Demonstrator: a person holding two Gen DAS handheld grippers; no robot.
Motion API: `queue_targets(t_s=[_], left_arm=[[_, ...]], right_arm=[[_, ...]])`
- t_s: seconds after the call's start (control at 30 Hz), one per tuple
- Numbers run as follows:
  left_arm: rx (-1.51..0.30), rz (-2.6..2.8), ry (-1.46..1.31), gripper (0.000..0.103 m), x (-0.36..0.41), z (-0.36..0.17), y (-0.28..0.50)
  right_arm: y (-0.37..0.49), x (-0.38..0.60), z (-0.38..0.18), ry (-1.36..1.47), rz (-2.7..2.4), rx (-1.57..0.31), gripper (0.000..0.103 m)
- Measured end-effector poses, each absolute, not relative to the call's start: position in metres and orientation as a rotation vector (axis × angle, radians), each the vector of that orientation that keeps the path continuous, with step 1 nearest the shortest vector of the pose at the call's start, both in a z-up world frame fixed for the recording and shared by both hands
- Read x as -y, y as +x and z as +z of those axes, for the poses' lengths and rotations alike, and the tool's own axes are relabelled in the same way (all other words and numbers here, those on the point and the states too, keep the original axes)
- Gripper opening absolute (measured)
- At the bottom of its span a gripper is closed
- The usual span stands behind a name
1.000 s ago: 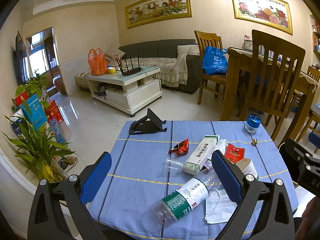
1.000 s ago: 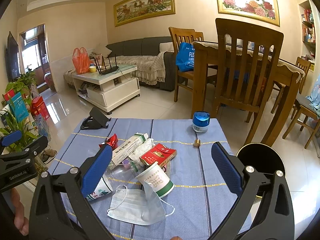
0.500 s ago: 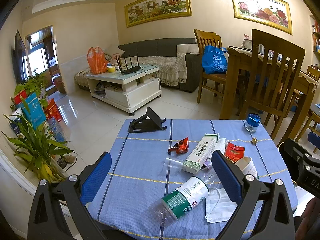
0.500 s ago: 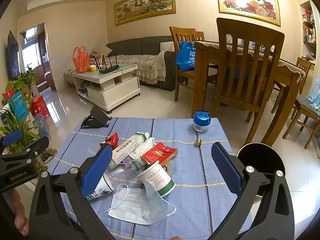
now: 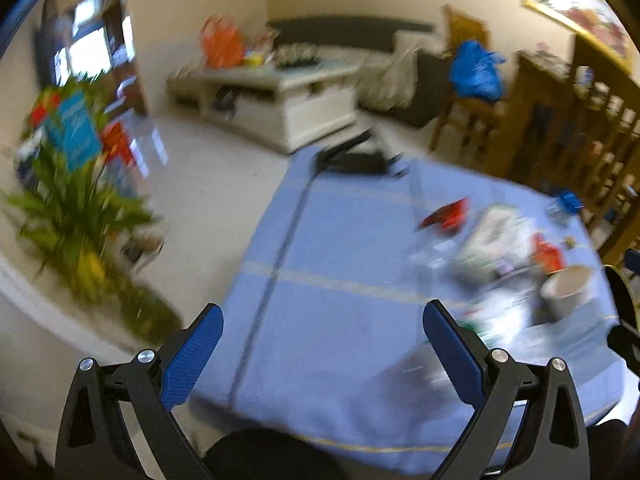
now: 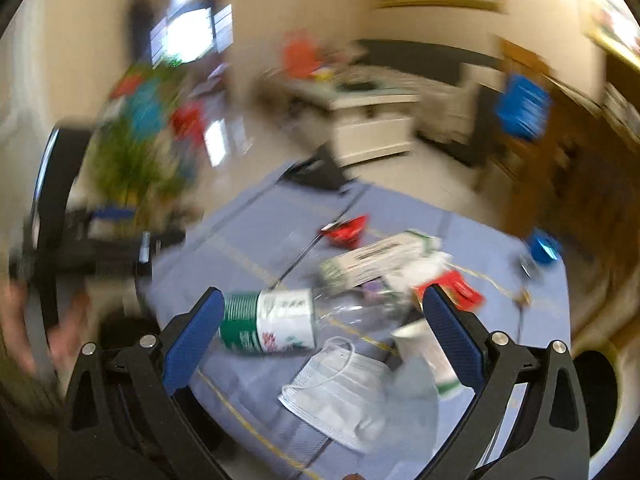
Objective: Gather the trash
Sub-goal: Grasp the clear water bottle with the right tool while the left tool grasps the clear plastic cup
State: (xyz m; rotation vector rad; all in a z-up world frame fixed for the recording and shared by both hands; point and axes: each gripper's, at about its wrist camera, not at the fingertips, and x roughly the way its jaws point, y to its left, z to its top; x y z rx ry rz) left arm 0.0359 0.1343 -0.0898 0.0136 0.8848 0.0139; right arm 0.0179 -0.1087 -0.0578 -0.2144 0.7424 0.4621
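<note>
Both views are motion-blurred. Trash lies on a blue tablecloth [image 6: 248, 248]: a clear plastic bottle [image 6: 280, 322] with a green and white label, a white face mask [image 6: 340, 392], a paper cup [image 6: 428, 354], a long white box [image 6: 380, 258], a red pack [image 6: 460, 288] and a red wrapper [image 6: 348, 230]. My right gripper [image 6: 320, 332] hangs open just above the bottle and mask. My left gripper [image 5: 322, 346] is open over bare cloth [image 5: 332, 248] at the table's left; the paper cup [image 5: 566, 290] and red wrapper [image 5: 446, 216] lie to its right.
A black phone stand [image 5: 360, 156] sits at the table's far edge, a blue-lidded jar [image 6: 542, 246] at the far right. Green plants [image 5: 76, 216] stand on the floor to the left. Wooden chairs [image 5: 580, 128], a white coffee table [image 5: 288, 104] and a sofa lie beyond.
Both grippers have swung fast, tilting down and to the left. The right one now sits lower and closer over the bottle and mask. The left one has shifted left, away from the trash.
</note>
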Motion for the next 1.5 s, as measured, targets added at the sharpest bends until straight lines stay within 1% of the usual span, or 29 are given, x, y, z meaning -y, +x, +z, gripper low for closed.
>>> queue_targets(t_s=[0.07, 0.13, 0.17, 0.27, 0.33, 0.47, 0.5, 0.53, 0.57, 0.6, 0.63, 0.7, 0.77, 0.87, 0.97, 1.03, 1.1, 1.13, 1.2, 1.27, 1.47, 1.5], left_arm=[[-0.907, 0.052, 0.008, 0.097, -0.153, -0.101, 0.037], [-0.911, 0.093, 0.019, 0.097, -0.167, -0.107, 0.036], [-0.913, 0.103, 0.025, 0.097, -0.173, -0.11, 0.036], [-0.92, 0.097, 0.026, 0.097, -0.18, -0.11, 0.036], [-0.918, 0.088, 0.016, 0.097, -0.182, -0.11, 0.039], [-0.921, 0.056, -0.016, 0.097, -0.185, -0.115, 0.043], [-0.926, 0.047, -0.021, 0.097, -0.184, -0.118, 0.045], [-0.932, 0.033, -0.021, 0.097, -0.183, -0.119, 0.047], [-0.936, 0.021, -0.016, 0.097, -0.181, -0.12, 0.048], [-0.936, 0.017, -0.01, 0.097, -0.18, -0.121, 0.048], [-0.936, 0.011, -0.005, 0.097, -0.179, -0.121, 0.049], [-0.936, -0.004, -0.013, 0.097, -0.178, -0.122, 0.051], [-0.94, -0.03, -0.041, 0.097, -0.177, -0.122, 0.055], [-0.947, -0.058, -0.063, 0.097, -0.171, -0.121, 0.059], [-0.942, -0.099, -0.066, 0.097, -0.155, -0.116, 0.068], [-0.931, -0.137, -0.05, 0.097, -0.136, -0.112, 0.075], [-0.922, -0.18, -0.05, 0.097, -0.118, -0.109, 0.082], [-0.922, -0.209, -0.057, 0.097, -0.107, -0.109, 0.088], [-0.941, -0.259, -0.081, 0.097, -0.088, -0.112, 0.101], [-0.982, -0.287, -0.104, 0.097, -0.069, -0.118, 0.118], [-1.007, -0.213, -0.053, 0.097, -0.028, -0.139, 0.157], [-1.017, -0.197, -0.036, 0.091, -0.025, -0.144, 0.161]], right_arm=[[0.031, 0.094, -0.067, -0.272, 0.517, -0.78, 0.098], [0.038, 0.069, -0.075, -0.402, 0.565, -0.79, 0.098], [0.039, 0.058, -0.079, -0.474, 0.589, -0.798, 0.098], [0.042, 0.011, -0.113, -0.843, 0.651, -0.891, 0.098], [0.046, -0.005, -0.131, -1.01, 0.659, -0.916, 0.097], [0.049, -0.037, -0.158, -1.22, 0.715, -0.976, 0.097], [0.046, -0.04, -0.164, -1.265, 0.71, -0.971, 0.096], [0.046, -0.04, -0.164, -1.265, 0.71, -0.971, 0.09], [0.043, -0.043, -0.173, -1.326, 0.703, -0.97, 0.077], [0.042, -0.048, -0.183, -1.391, 0.681, -0.975, 0.076], [0.041, -0.045, -0.18, -1.366, 0.699, -0.972, 0.073], [0.037, -0.048, -0.168, -1.278, 0.752, -0.989, 0.072], [0.038, -0.051, -0.153, -1.225, 0.748, -0.939, 0.071], [0.041, -0.042, -0.111, -1.065, 0.727, -0.872, 0.07], [0.052, -0.005, -0.051, -0.733, 0.74, -0.829, 0.07], [0.063, 0.036, -0.022, -0.461, 0.724, -0.805, 0.069], [0.074, 0.087, -0.005, -0.169, 0.69, -0.769, 0.069], [0.076, 0.125, -0.001, 0.058, 0.669, -0.738, 0.069], [0.079, 0.181, -0.004, 0.355, 0.646, -0.691, 0.069], [0.063, 0.234, -0.019, 0.62, 0.652, -0.62, 0.069], [0.017, 0.266, -0.035, 0.715, 0.622, -0.585, 0.069], [0.023, 0.269, -0.036, 0.718, 0.621, -0.58, 0.069]])
